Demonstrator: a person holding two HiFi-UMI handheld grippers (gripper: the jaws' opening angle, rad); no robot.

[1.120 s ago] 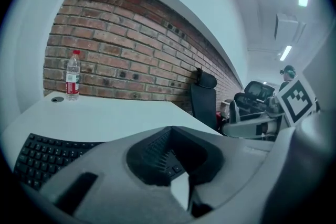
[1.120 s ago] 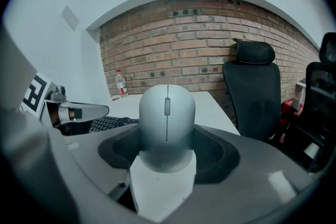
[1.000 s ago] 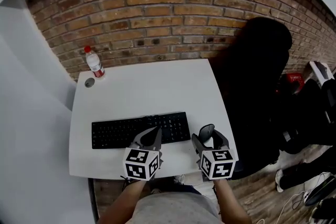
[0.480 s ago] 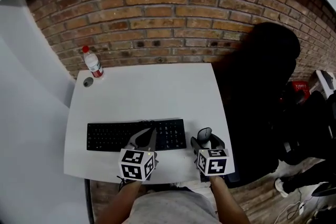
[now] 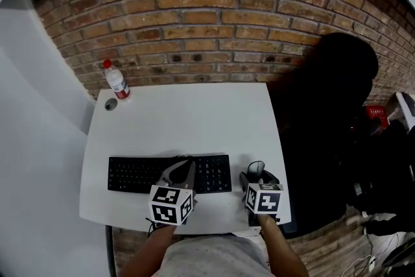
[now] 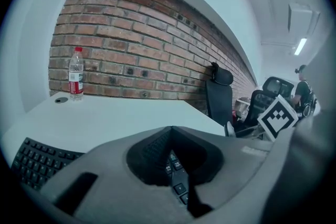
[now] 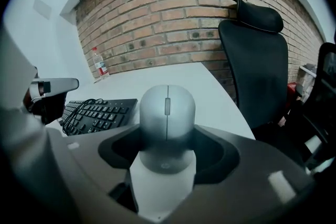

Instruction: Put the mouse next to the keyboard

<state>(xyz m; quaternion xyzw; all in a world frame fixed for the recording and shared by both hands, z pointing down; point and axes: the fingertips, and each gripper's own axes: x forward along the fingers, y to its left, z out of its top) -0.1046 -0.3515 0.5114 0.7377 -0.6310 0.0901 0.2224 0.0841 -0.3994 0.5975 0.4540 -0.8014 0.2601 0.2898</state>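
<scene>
Change over the last second is slight. The right gripper [image 5: 257, 174] stays closed on the smooth, domed silver-grey plastic mouse [image 7: 167, 113], jaws against its flanks, at the table's near right corner. The mouse is just beside the right end of the flat black keyboard [image 5: 165, 174]. Whether it touches the table I cannot tell. By my reading the mouse is already about where it belongs, so only setting down and release remain. The left gripper [image 5: 187, 168] hovers over the keyboard's front edge, jaws together on nothing. Matte keys lie in tidy rows on the smooth white table [image 5: 188, 117]. Farther off stand a clear plastic bottle with a red cap [image 5: 117, 81], the rough red brick wall [image 5: 214, 16] and a black high-backed chair [image 7: 254, 60].
</scene>
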